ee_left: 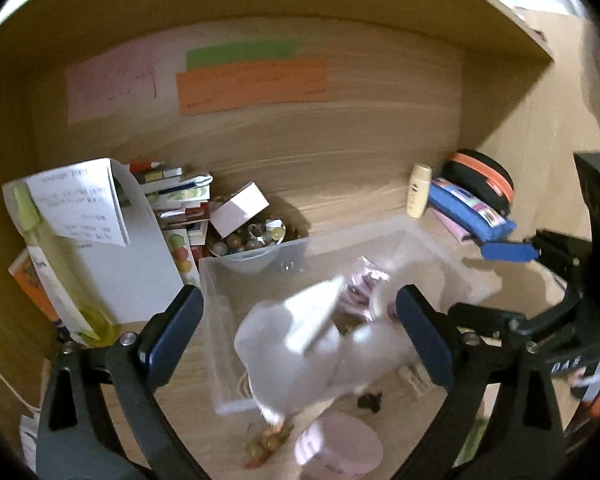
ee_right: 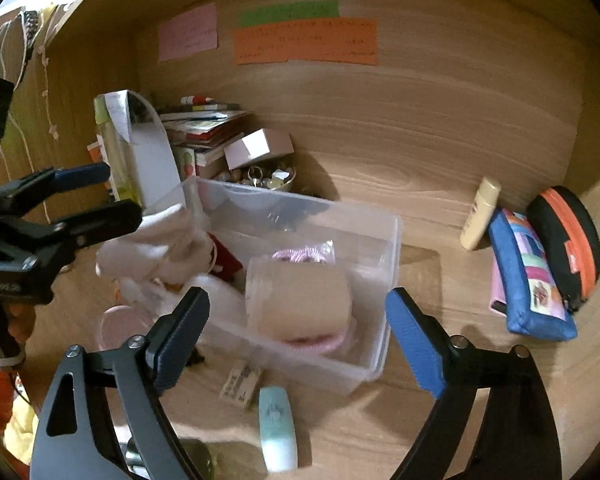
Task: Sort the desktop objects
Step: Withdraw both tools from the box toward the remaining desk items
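A clear plastic bin (ee_left: 220,320) (ee_right: 384,264) sits on the wooden desk. A blurred white cloth or bag (ee_left: 292,356) hangs between the fingers of my open left gripper (ee_left: 300,340), over the bin's near edge; it also shows in the right wrist view (ee_right: 156,248), beside the left gripper (ee_right: 100,196). I cannot tell if the cloth touches the pads. My right gripper (ee_right: 296,336) is open and empty above the bin, which holds a tape roll (ee_right: 300,300) and a pink item (ee_right: 304,256).
A bowl of beads (ee_right: 260,180), a pink box (ee_right: 256,148), stacked books (ee_right: 204,128) and a white file holder (ee_right: 152,160) stand at the back left. A lotion tube (ee_right: 480,212), blue pouch (ee_right: 528,280) and black-orange case (ee_right: 564,240) lie right. A mint tube (ee_right: 278,428) and stamp (ee_right: 240,384) lie in front.
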A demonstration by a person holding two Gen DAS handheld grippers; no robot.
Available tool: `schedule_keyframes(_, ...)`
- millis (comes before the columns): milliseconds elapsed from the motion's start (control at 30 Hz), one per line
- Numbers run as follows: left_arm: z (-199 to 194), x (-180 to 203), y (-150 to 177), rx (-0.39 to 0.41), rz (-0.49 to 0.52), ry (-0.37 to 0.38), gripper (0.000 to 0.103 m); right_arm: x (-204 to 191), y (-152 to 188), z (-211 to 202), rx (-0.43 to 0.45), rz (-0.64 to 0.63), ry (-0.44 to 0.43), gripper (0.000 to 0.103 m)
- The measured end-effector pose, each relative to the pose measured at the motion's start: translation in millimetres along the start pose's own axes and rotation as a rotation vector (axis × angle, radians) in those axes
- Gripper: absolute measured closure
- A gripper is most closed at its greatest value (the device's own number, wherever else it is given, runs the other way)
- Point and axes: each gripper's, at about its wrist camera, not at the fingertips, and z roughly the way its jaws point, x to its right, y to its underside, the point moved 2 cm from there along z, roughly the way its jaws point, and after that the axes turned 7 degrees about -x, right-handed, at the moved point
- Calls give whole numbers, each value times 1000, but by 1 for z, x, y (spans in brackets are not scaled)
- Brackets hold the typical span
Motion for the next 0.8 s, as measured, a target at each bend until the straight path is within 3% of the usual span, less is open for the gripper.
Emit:
schedule_keyframes(267,-22,-1,29,-19,21,-18,4,-14,20,-27,24,-11,22,3)
schedule_keyframes(800,-24,-4,99,-158,31,-6,4,-66,82,-29,-33,-69,-27,3)
